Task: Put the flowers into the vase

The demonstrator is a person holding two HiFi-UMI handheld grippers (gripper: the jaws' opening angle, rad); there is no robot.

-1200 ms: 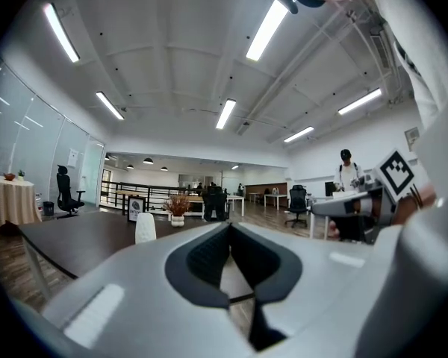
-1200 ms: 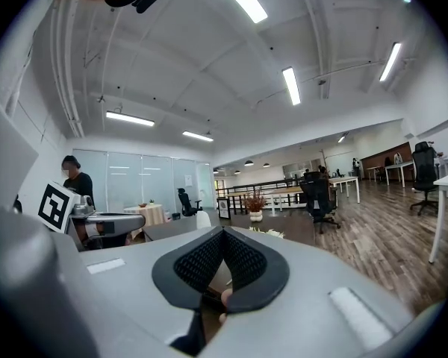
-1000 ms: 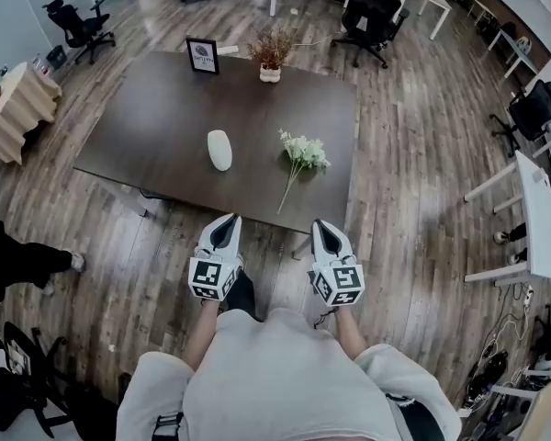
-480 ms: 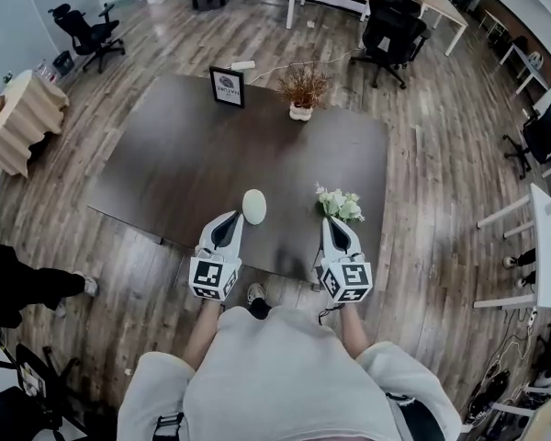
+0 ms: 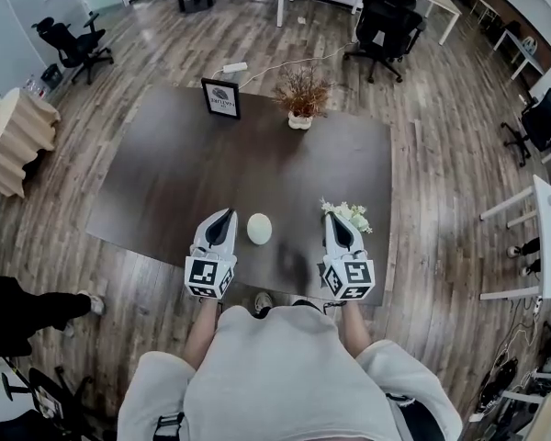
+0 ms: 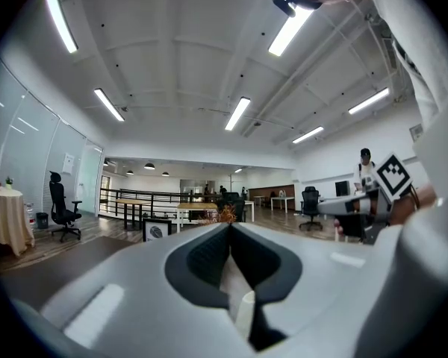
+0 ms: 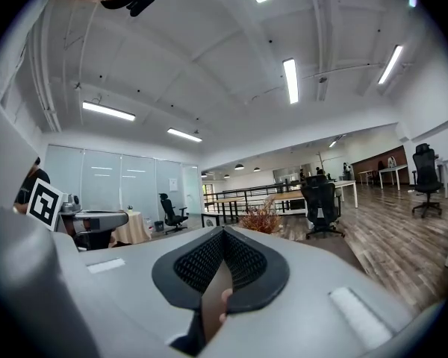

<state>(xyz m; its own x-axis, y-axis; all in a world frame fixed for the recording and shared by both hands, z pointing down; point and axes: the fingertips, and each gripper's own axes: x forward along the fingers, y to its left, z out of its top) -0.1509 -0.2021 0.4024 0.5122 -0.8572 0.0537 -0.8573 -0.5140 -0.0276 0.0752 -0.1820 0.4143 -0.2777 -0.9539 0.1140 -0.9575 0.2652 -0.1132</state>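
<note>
Grippers poised empty at dark brown wooden table (image 5: 184,173)

Head view: white egg-shaped vase (image 5: 259,229) sits between left gripper (image 5: 227,212) and right gripper (image 5: 331,217); white-blossomed flowers (image 5: 354,215) lie just beside the right. Left gripper view: jaws clenched, empty. Right gripper view: likewise.

Bright, even light falls from long ceiling strip lights (image 6: 239,114), which burn out to pure white in both gripper views (shadows stay soft and faint throughout), and the dark table (image 5: 165,182) in the head view carries only a dull sheen. All three pictures bow strongly at the edges, the gripper views closing into black corners. Close to the lens the left gripper (image 6: 230,230) and right gripper (image 7: 222,233) look soft, and the head view is slightly smeared.
</note>
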